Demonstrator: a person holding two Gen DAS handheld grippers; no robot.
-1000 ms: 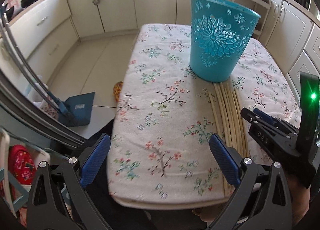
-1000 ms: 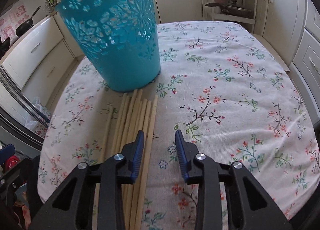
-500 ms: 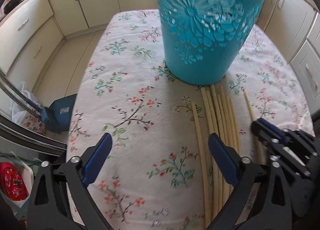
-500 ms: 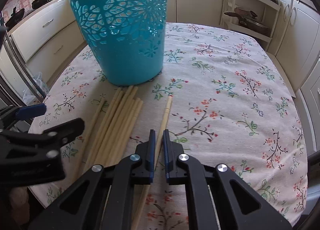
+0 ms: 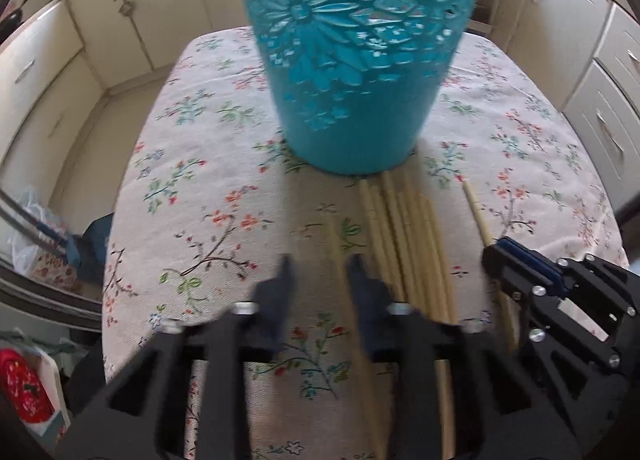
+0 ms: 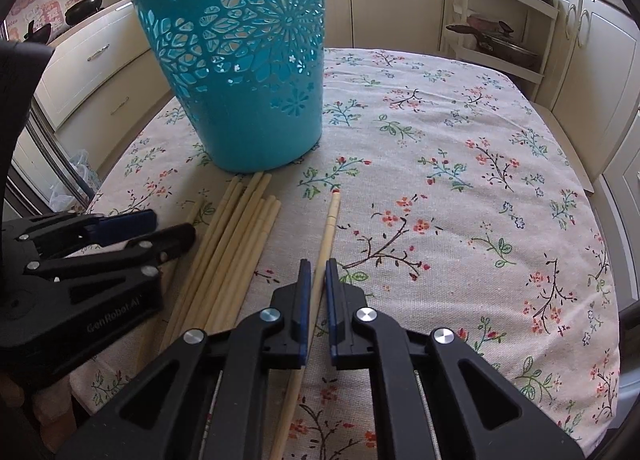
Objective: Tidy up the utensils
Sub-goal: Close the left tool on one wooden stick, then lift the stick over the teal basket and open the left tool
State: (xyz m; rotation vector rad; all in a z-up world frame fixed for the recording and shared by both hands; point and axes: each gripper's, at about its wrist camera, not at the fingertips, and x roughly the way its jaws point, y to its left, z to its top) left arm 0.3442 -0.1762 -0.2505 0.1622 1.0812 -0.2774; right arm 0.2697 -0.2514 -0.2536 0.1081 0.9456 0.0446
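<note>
My right hand-held gripper [image 6: 315, 272] is clamped on one chopstick [image 6: 330, 221] that lies apart from the bundle [image 6: 236, 236], in front of the basket [image 6: 244, 59] on the bench [image 6: 460, 179]. My left hand-held gripper [image 5: 318, 276] is half apart, around a stick [image 5: 334, 238] beside the bundle

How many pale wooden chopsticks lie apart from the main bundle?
2: one chopstick between the right gripper's fingers, right of the bundle; one left of it, between the left gripper's fingers. Others may hide underneath.
</note>
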